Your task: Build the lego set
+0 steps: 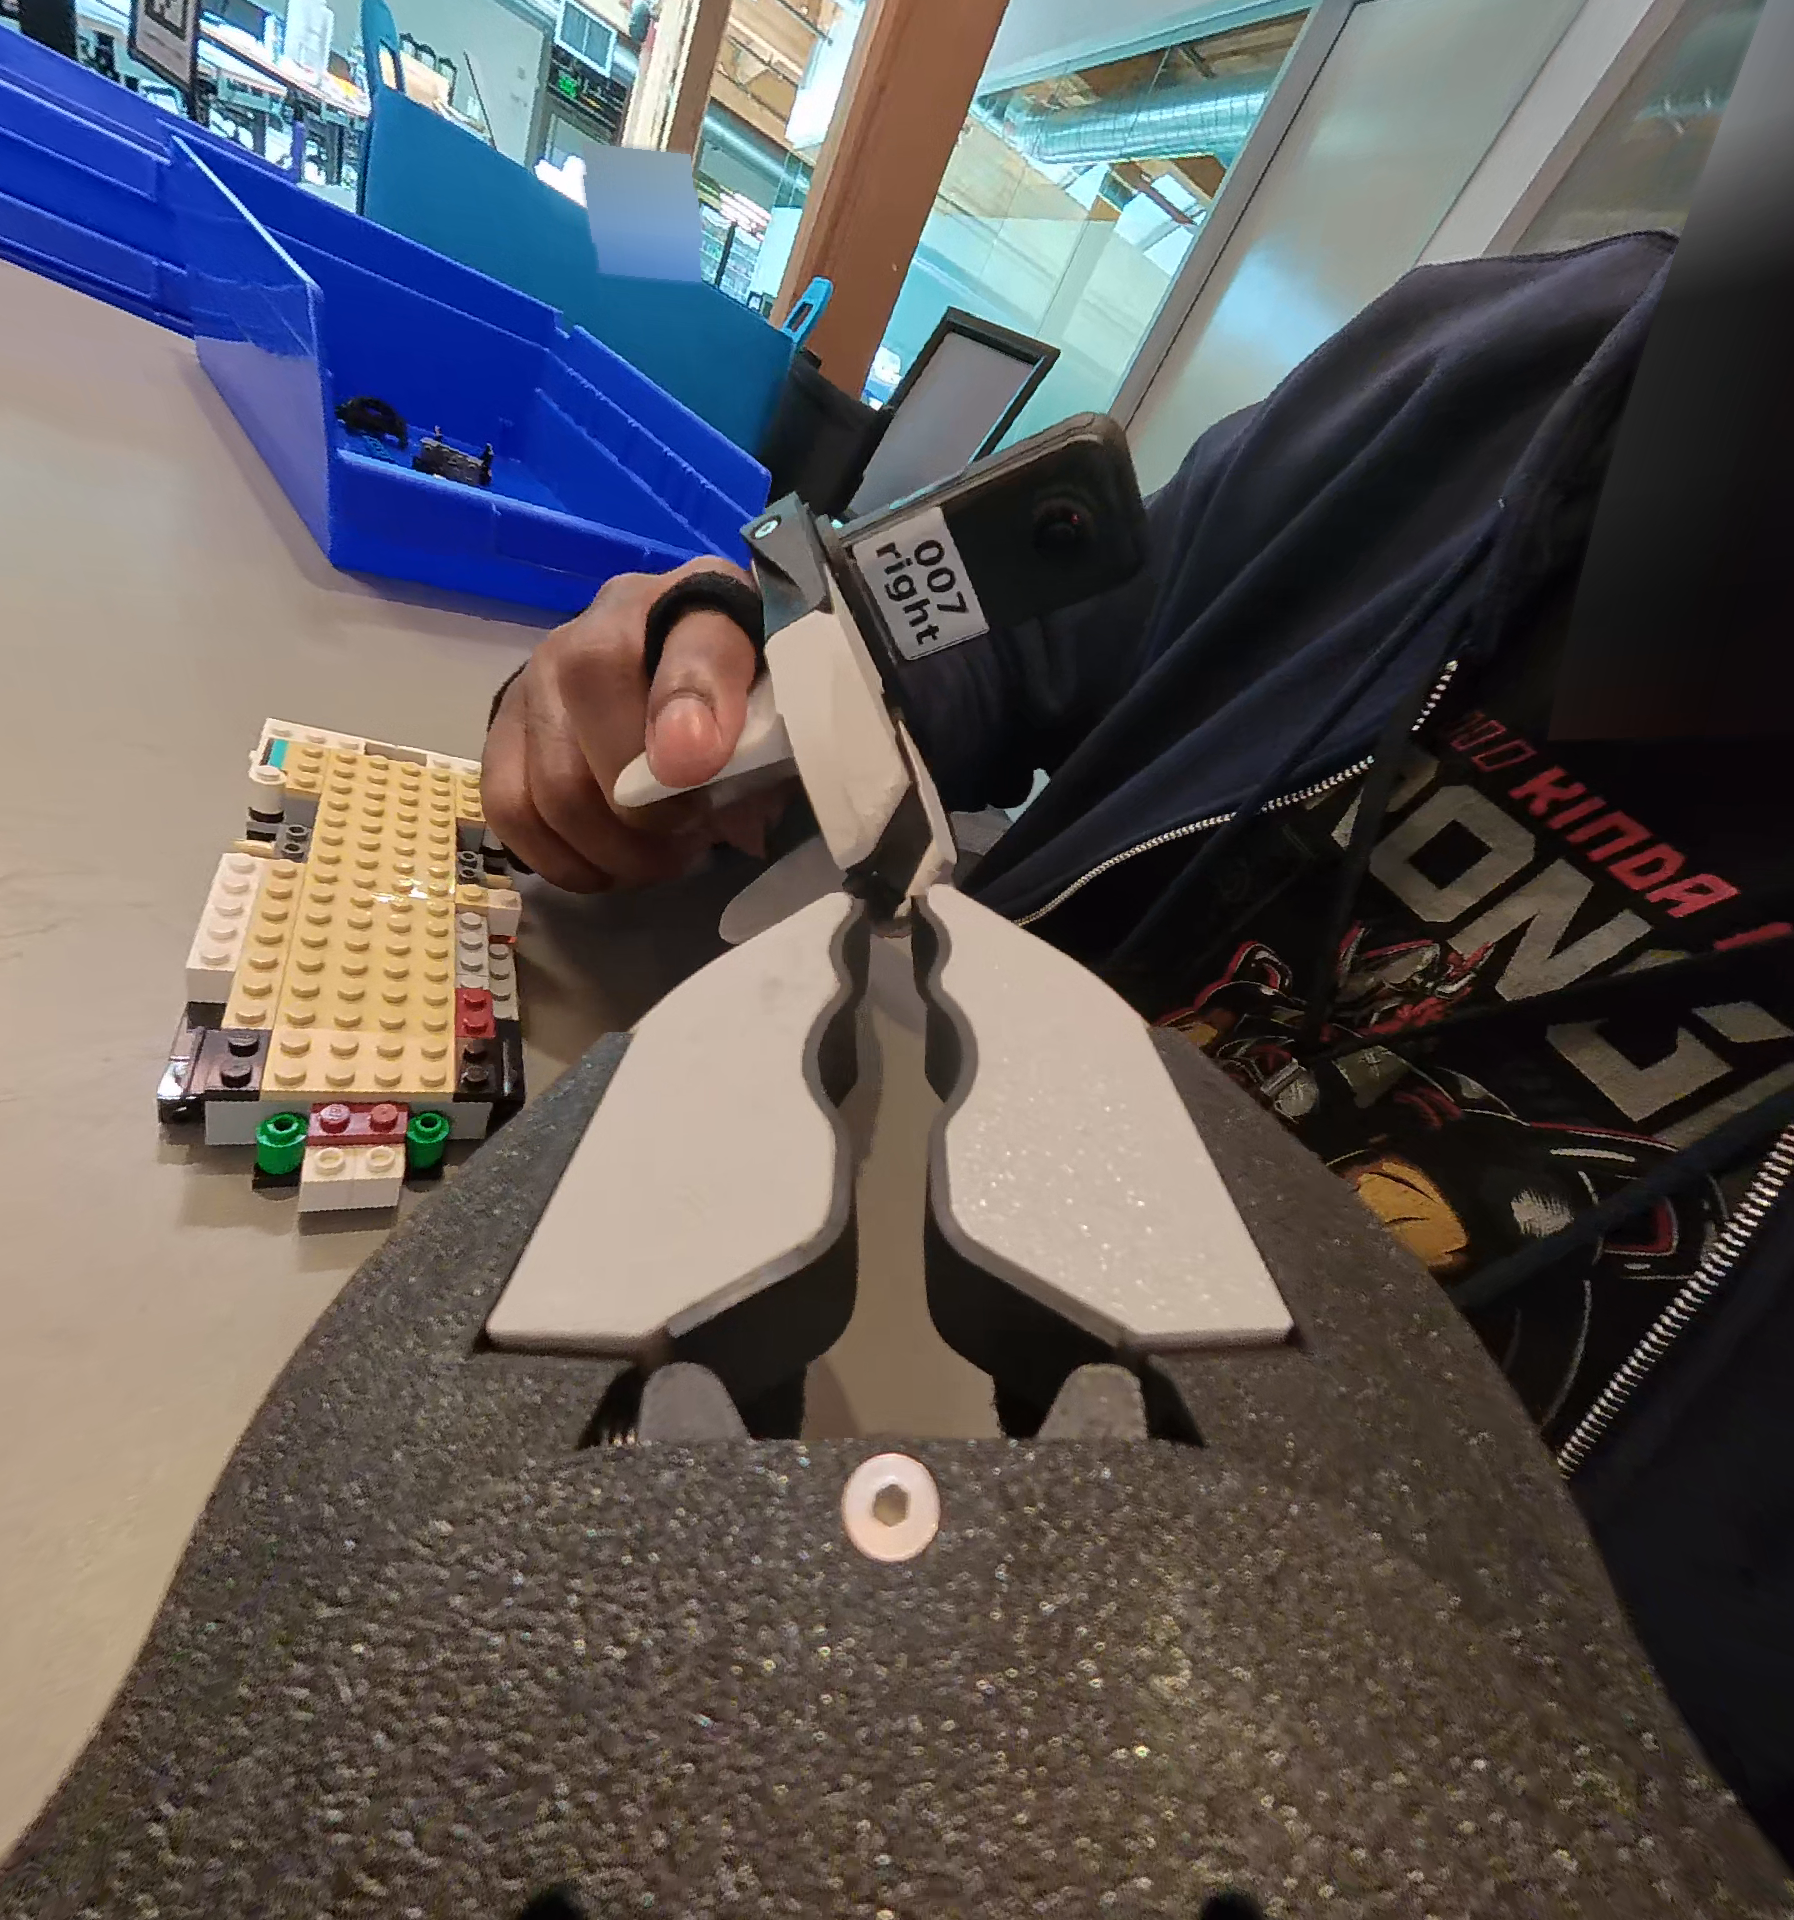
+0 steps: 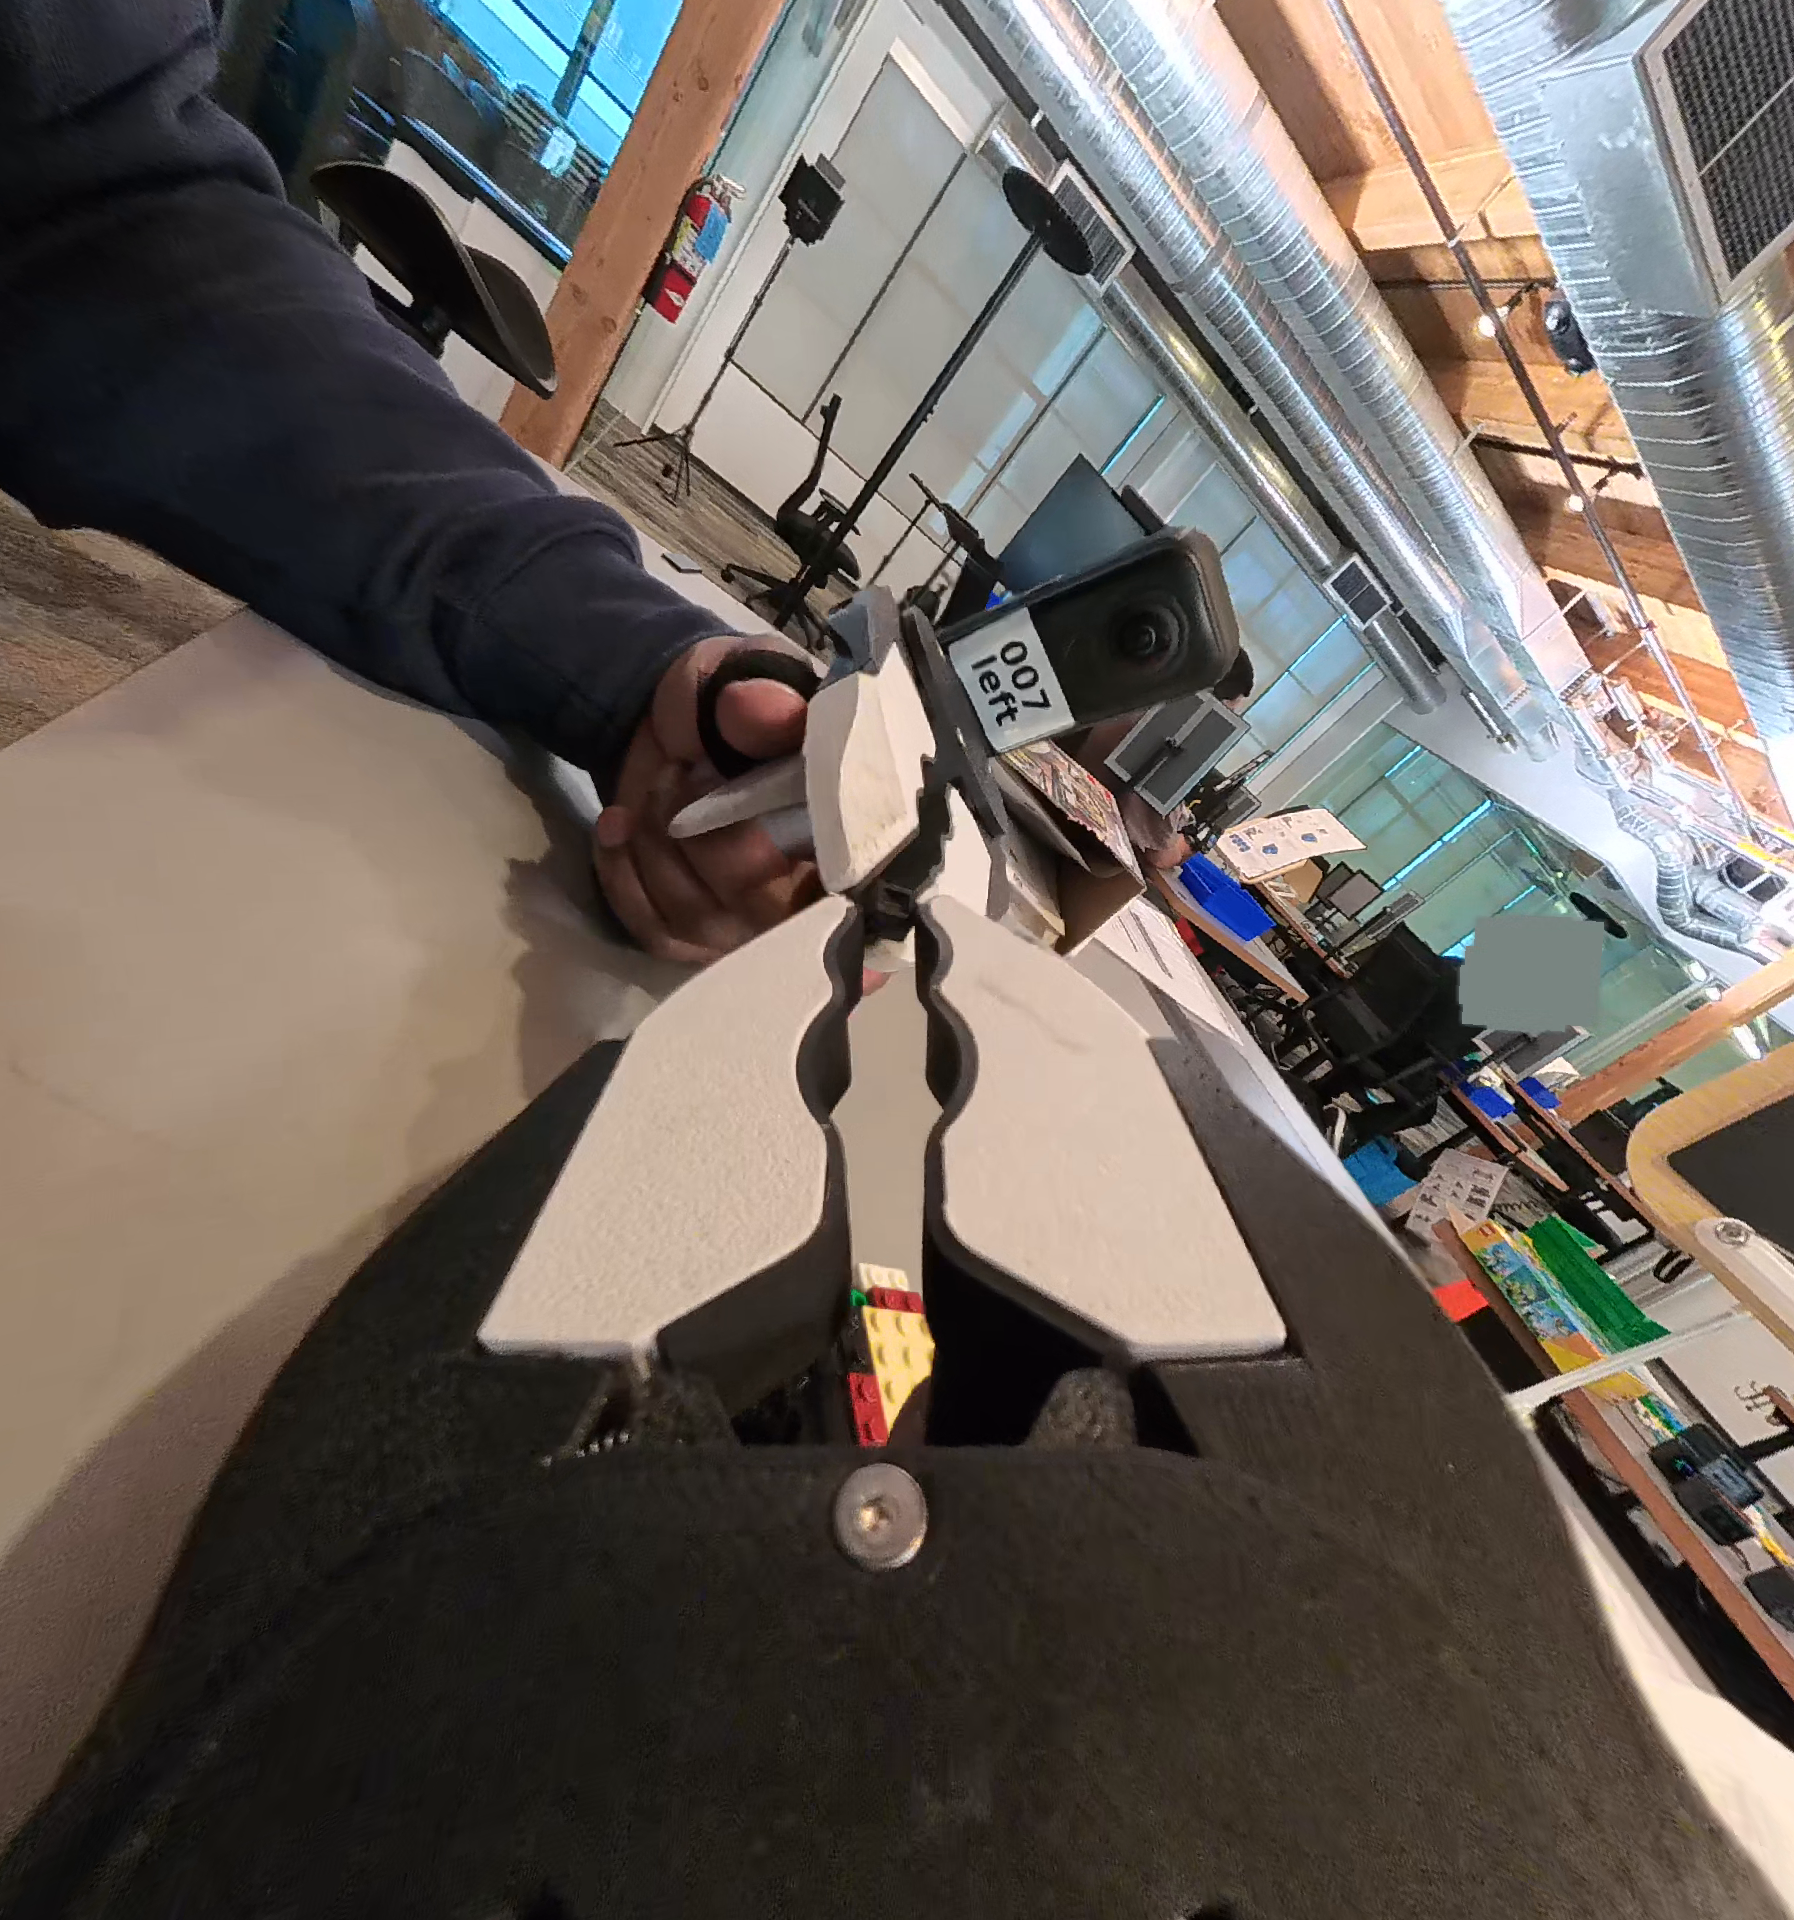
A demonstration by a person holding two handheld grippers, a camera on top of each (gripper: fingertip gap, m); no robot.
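Grey fingertips of left tool (image 1: pixel 885 920) and right tool (image 2: pixel 888 925) meet tip to tip above the tabletop (image 1: pixel 93 623), both pinching one small black piece (image 1: pixel 877 899). Tan brick plate (image 1: pixel 353 935) lies left; blue bin (image 1: pixel 477 416) beyond.

Lettered stickers (image 1: pixel 926 594) on both cameras (image 1: pixel 1059 509); lettered shirt (image 1: pixel 1599 935).

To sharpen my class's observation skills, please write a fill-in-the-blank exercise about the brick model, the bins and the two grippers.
The brick model has a large ___ studded top.
The bins behind it are ___.
Between the fingers of the left gripper and right gripper sits a small piece coloured ___.
Missing: tan; blue; black.
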